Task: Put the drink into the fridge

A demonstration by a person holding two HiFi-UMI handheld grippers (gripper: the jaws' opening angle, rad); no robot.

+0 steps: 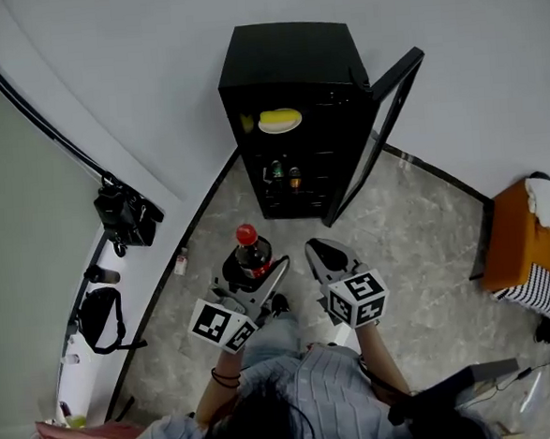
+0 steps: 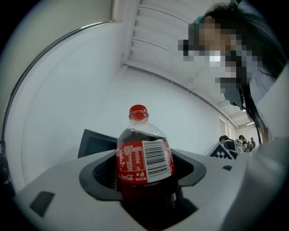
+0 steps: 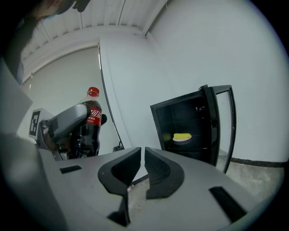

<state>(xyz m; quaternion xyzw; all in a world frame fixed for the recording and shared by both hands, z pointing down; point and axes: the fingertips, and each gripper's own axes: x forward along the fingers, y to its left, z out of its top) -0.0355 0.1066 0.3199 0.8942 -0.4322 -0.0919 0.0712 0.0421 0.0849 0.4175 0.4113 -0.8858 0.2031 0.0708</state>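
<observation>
Holding the cola bottle [image 1: 248, 251] upright in the left gripper [image 1: 251, 274] jaws at frame centre, right gripper [image 1: 326, 255] jaws beside it nearly together and empty, well short of the open mini fridge [image 1: 292, 62] above: shelving yet to do.

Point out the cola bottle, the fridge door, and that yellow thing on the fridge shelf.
cola bottle [image 2: 135, 158]: left gripper view, on the red label.
fridge door [image 3: 210, 126]: right gripper view, on the dark frame of the open door.
yellow item [image 1: 280, 120]: head view, middle of its top surface.
</observation>
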